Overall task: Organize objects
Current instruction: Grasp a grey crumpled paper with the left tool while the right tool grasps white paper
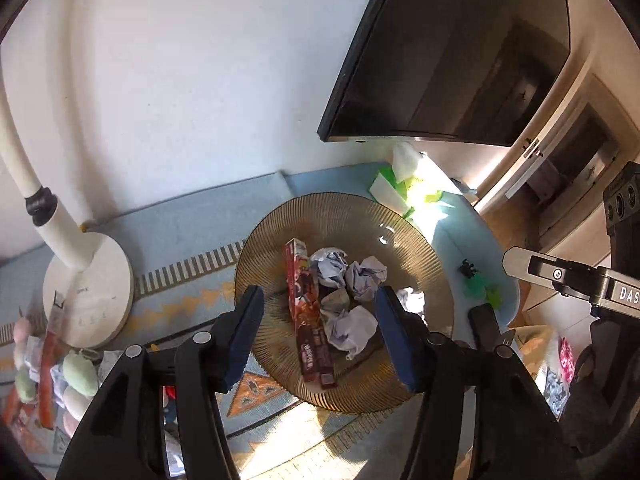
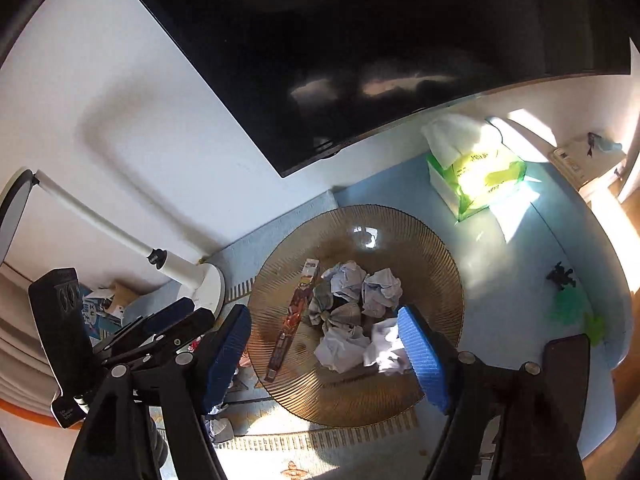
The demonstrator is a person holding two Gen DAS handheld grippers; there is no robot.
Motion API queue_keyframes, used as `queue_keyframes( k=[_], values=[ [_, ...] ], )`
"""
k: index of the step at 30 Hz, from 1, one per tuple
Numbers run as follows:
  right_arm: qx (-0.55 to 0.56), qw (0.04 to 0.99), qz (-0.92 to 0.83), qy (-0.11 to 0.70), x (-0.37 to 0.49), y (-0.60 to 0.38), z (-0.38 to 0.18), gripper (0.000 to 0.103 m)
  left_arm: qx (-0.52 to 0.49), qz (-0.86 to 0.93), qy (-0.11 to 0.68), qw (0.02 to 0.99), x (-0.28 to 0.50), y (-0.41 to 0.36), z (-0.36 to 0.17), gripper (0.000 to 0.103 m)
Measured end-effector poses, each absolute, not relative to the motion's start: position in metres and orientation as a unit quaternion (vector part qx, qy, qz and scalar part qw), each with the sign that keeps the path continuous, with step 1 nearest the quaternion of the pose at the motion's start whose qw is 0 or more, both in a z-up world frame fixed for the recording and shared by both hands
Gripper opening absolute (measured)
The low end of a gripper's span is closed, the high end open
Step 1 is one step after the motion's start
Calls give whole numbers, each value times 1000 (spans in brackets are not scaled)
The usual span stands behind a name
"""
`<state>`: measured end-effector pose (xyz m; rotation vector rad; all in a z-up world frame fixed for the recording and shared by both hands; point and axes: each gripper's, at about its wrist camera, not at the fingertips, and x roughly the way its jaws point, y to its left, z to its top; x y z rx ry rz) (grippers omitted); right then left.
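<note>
While both tools hang above it, the ribbed amber plate serves as the landmark for every line below.

Screen: large dark screen (image 2: 400,60) on the white wall, above and behind the plate; its glass is black with faint reflections.
Bench: blue patterned cloth covers the bench (image 2: 540,248); bright sun patches fall on it in front of and to the right of the plate.
Plate: round ribbed amber plate (image 1: 276,240) lies flat on the bench cloth, below both tools.
Lamp: white lamp (image 1: 90,280) with a round base stands left of the plate, its bent neck rising up the wall.
Tissue box: green tissue box (image 2: 476,172) behind and right of the plate, a white tissue standing out of its top.
Left tool: left tool (image 1: 320,332) above the near half of the plate; blue pads spread wide, nothing between them.
Right tool: right tool (image 2: 326,354) above the near half of the plate; pads set wide apart and empty.
Snack box: long red snack box (image 1: 306,312) lying on the plate, left of its middle.
Paper balls: crumpled paper balls (image 2: 360,304) heaped at the plate's middle, just right of the snack box.
Toys: small dark figure and green toys (image 2: 568,300) on the cloth, right of the plate; details too small to tell.
</note>
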<state>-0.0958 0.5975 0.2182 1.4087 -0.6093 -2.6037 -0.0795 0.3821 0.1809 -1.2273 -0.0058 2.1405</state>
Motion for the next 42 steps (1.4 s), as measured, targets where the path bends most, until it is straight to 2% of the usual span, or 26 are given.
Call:
queue_keyframes(
  k=[7, 16, 22, 28, 31, 37, 42],
  values=[
    [492, 89, -840, -208, -99, 580, 198, 75, -510, 819, -56, 257, -64, 291, 155, 56],
    [514, 148, -824, -187, -104, 513, 192, 75, -506, 846, -148, 79, -35, 102, 153, 56],
    [541, 193, -800, -177, -107, 449, 178, 76, -510, 841, -177, 40, -24, 33, 147, 56],
    [606, 251, -747, -110, -88, 358, 124, 76, -570, 776, -212, 169, -27, 62, 105, 56],
    [637, 273, -718, -58, -69, 322, 91, 76, -602, 743, -199, 212, -32, 98, 77, 56],
    [644, 262, -718, 31, -45, 293, 56, 76, -631, 705, -221, 235, -46, 126, 42, 56],
    [649, 254, -717, 16, -50, 295, 37, 76, -645, 701, -182, 243, -47, 152, 33, 57]
  ],
)
